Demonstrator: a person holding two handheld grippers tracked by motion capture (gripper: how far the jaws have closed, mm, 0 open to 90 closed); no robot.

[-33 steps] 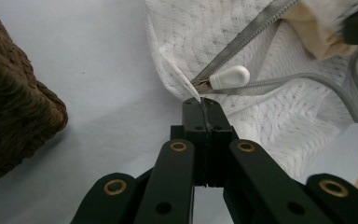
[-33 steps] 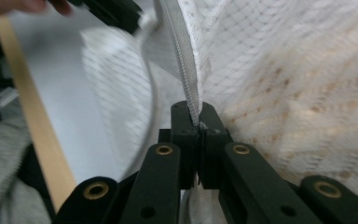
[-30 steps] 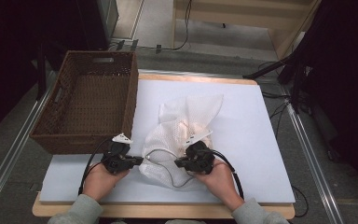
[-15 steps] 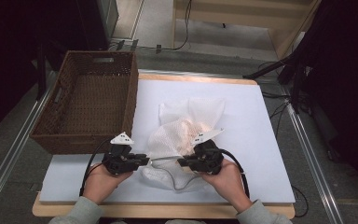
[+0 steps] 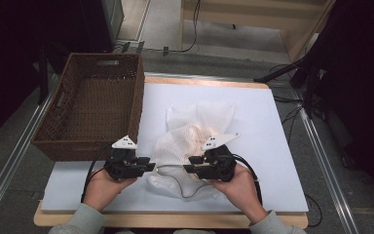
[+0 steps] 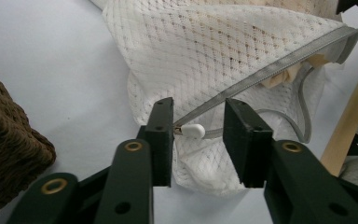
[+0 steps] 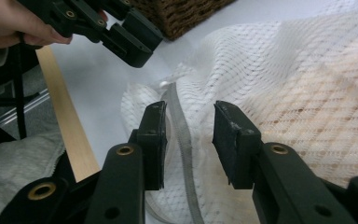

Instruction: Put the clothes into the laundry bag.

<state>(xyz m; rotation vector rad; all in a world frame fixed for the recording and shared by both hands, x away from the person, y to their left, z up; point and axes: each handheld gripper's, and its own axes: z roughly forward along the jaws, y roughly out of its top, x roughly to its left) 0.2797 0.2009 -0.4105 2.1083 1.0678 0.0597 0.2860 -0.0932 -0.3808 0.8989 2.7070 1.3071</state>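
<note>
A white mesh laundry bag (image 5: pixel 195 134) with something pale orange inside lies on the white board (image 5: pixel 258 122). Its grey zipper (image 6: pixel 270 70) runs along the near edge. My left gripper (image 5: pixel 148 165) stands open at the bag's left end, and the white zipper pull (image 6: pixel 193 130) sits between its jaws, untouched (image 6: pixel 198 135). My right gripper (image 5: pixel 190 165) faces it from the right and is open too. The grey zipper band (image 7: pixel 179 126) passes between its jaws (image 7: pixel 189 135). The left gripper (image 7: pixel 121 32) shows ahead in the right gripper view.
A brown wicker basket (image 5: pixel 53 131) stands at the left, close to my left gripper. The board's wooden front edge (image 7: pixel 70 126) is just below both hands. Bare white board (image 5: pixel 272 161) lies to the right of the bag.
My right gripper has shifted slightly to the right. The bag's far part has settled flatter on the board. Both grippers stay open at the zipper.
</note>
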